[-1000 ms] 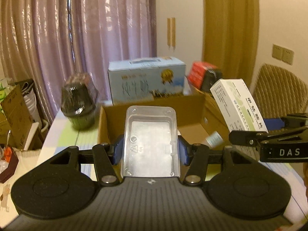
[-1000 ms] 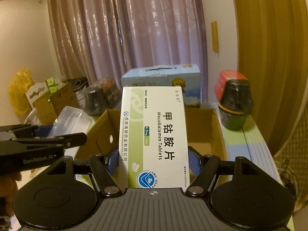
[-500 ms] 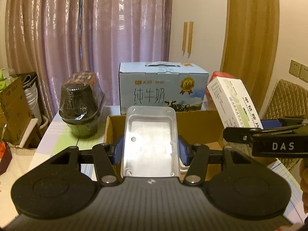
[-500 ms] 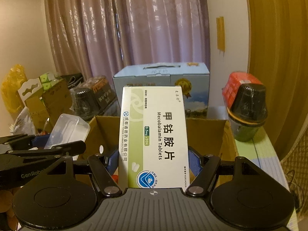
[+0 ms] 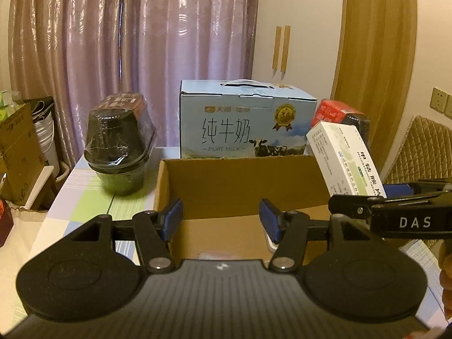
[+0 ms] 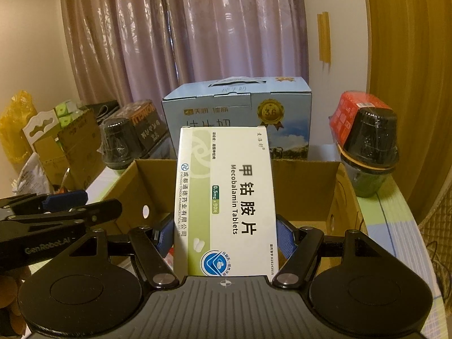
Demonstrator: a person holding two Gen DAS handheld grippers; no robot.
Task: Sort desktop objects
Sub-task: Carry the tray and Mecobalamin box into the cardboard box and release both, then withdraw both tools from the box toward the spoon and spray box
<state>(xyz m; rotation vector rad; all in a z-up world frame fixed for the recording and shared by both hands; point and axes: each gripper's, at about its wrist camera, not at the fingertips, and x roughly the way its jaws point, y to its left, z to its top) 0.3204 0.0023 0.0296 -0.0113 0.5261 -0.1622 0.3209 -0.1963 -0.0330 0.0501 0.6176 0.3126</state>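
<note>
My left gripper [image 5: 221,220] hangs over the open cardboard box [image 5: 240,161]; its jaws are opening and nothing is between the blue pads [image 5: 172,219]. A pale edge shows inside the box by the right pad; I cannot tell what it is. My right gripper [image 6: 224,236] is shut on a white-and-green medicine box [image 6: 226,197], held upright over the same cardboard box [image 6: 305,166]. From the left wrist view, that medicine box [image 5: 341,152] and the right gripper [image 5: 364,196] sit at the right. The left gripper [image 6: 93,202] shows at the left of the right wrist view.
A blue milk carton [image 5: 245,124] stands behind the cardboard box. Wrapped black bowls [image 5: 118,147] stand at its left, and a red-and-black pack [image 6: 367,135] at its right. The table has a checked cloth [image 5: 84,197]. A padded chair [image 5: 418,147] is at the right.
The clear plastic container that the left gripper held is gone from between its pads, which stand wider apart. Both grippers have come closer to the cardboard box.
</note>
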